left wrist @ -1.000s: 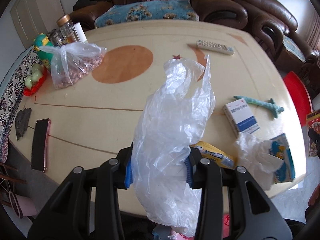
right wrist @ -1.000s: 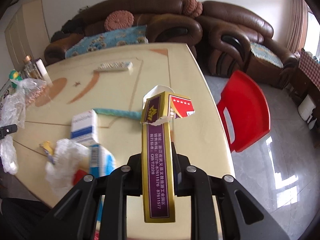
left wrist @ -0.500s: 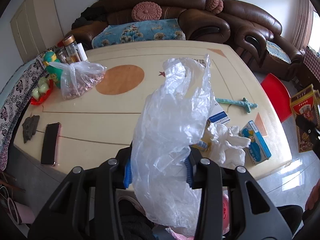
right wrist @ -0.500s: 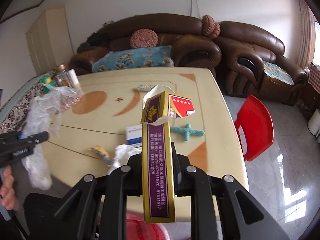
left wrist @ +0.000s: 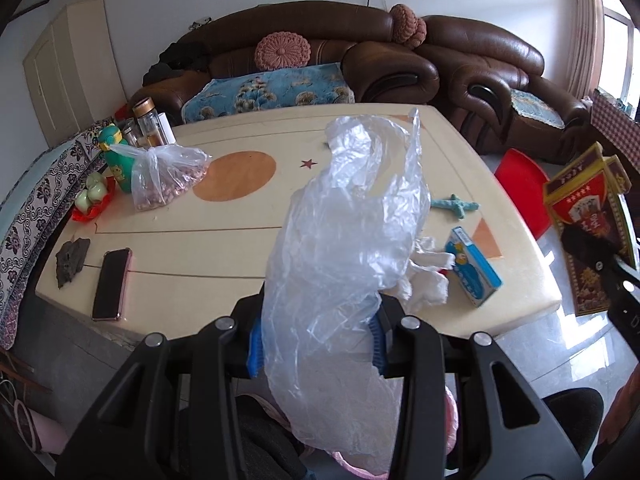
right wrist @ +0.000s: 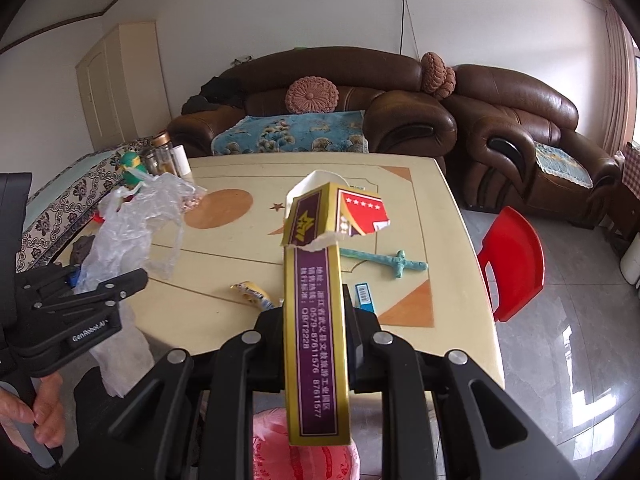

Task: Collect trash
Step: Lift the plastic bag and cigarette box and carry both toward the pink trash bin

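Your right claw (right wrist: 314,344) is clamped tight on a torn purple-and-gold carton (right wrist: 314,320), pads pressing its narrow sides. The carton's long axis runs straight up the middle of the right wrist frame, ripped end at the top, intact end hanging below the fingers.

Directly under that lower end, at the bottom centre of the frame, sits a pink bag (right wrist: 304,452), which looks like the place for the trash. So the relation that matters is vertical: the carton stands almost over the pink opening, and a drop should need only a small shift before you let go.

Your left claw (left wrist: 316,340) is partly closed on a crumpled clear plastic bag (left wrist: 348,240), blue pads squeezing its waist. The bag stands up past the centre of the left wrist frame and trails down between the fingers toward the bottom edge, where a sliver of the same pink rim (left wrist: 360,472) shows. Both loads hang near the bin; judging by how centred the pink shows beneath each, the right one is better lined up.

Still on the counter (left wrist: 224,240) at right of the left wrist frame: a white crumpled tissue (left wrist: 428,276) touching a blue-and-white box (left wrist: 474,266), and in the right wrist frame a yellow wrapper (right wrist: 254,293) just left of the carton.
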The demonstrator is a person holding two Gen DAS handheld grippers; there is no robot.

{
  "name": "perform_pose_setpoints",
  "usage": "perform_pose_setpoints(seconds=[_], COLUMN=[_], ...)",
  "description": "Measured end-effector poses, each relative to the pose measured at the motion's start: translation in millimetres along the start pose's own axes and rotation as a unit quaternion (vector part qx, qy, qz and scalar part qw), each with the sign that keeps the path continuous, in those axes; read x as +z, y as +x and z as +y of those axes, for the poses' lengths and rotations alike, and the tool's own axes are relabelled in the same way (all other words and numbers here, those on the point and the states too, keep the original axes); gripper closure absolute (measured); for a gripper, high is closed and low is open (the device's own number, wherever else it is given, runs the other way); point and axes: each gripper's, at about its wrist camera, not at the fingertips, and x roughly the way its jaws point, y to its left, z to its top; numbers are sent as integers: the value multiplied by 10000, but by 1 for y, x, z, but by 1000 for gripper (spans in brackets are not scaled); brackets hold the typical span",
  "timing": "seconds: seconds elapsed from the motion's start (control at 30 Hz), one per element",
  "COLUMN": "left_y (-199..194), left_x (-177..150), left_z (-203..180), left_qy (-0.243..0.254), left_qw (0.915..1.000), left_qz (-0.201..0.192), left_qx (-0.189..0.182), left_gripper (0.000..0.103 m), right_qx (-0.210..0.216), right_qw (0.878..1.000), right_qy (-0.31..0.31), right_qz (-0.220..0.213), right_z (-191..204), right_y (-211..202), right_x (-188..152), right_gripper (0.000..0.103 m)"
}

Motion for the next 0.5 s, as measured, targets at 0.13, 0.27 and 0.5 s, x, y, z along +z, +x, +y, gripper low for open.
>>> perform_pose_setpoints(seconds=[0.13, 0.27, 0.5], left_y=[-9, -14, -20], left_x=[-10, -18, -29], left_z=[-3, -3, 0], left_qy=[38, 50, 84], left_qw=[10000, 9999, 9998], left_qz=[-35, -23, -44], left_qx=[-72, -156, -196], left_gripper=[64, 64, 64], right_qx=[59, 116, 183], right_qw=[9999, 9998, 9998], right_qy=[-70, -92, -82], right_qz=[-64, -98, -51], right_z=[11, 16, 22], right_y=[-17, -29, -36], right_x=[-7, -15, -29], right_gripper=[83, 83, 83])
